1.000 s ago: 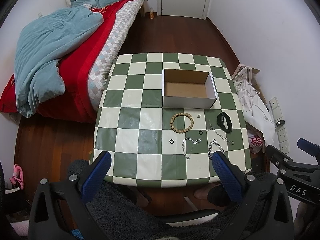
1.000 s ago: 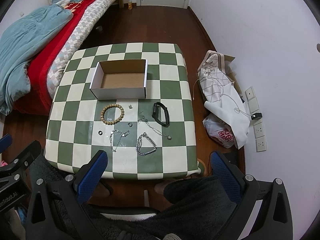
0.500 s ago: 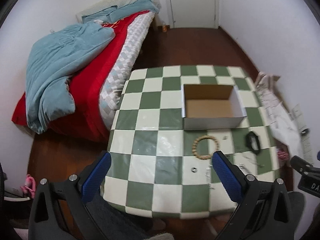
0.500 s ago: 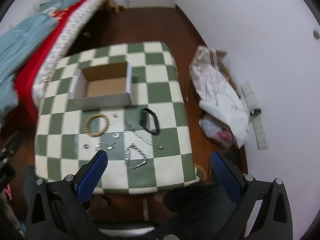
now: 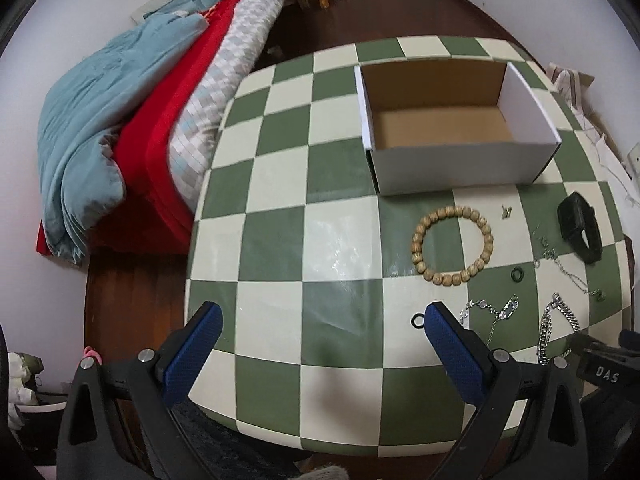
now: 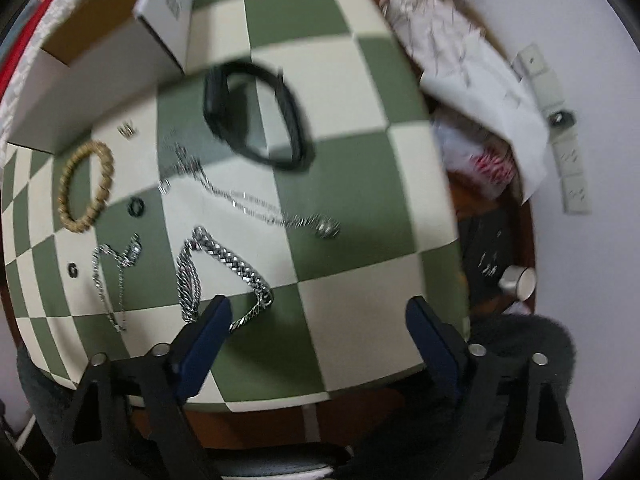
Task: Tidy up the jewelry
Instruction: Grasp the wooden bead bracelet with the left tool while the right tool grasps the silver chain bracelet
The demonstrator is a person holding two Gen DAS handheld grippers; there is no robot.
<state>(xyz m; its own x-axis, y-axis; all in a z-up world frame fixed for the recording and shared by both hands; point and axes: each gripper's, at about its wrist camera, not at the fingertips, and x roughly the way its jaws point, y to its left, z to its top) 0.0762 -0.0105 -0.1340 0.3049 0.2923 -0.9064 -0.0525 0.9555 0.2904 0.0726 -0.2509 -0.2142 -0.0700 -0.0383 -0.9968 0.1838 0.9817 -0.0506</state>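
Note:
An open white cardboard box [image 5: 460, 160] stands on the green-and-cream checkered table [image 5: 280, 240]. In front of it lie a wooden bead bracelet [image 5: 452, 246], a black band [image 5: 580, 226], thin silver chains [image 5: 492, 312], a thick silver chain [image 6: 224, 276] and small dark rings [image 5: 418, 320]. My left gripper [image 5: 320, 344] is open and empty over the table's near left. My right gripper [image 6: 316, 328] is open and empty just above the near edge, its left finger [image 6: 204, 336] beside the thick chain. The bracelet [image 6: 86, 186] and band [image 6: 256, 116] also show in the right wrist view.
A bed with red and blue bedding [image 5: 120, 120] stands left of the table. White bags and paper [image 6: 472, 64] lie on the floor at the right by wall sockets [image 6: 568, 160]. The right gripper's body [image 5: 604, 372] shows at the left view's right edge.
Both grippers have dropped and moved forward toward the table. The jewelry now appears much closer, and the right gripper has come down by the thick chain. Both stay open.

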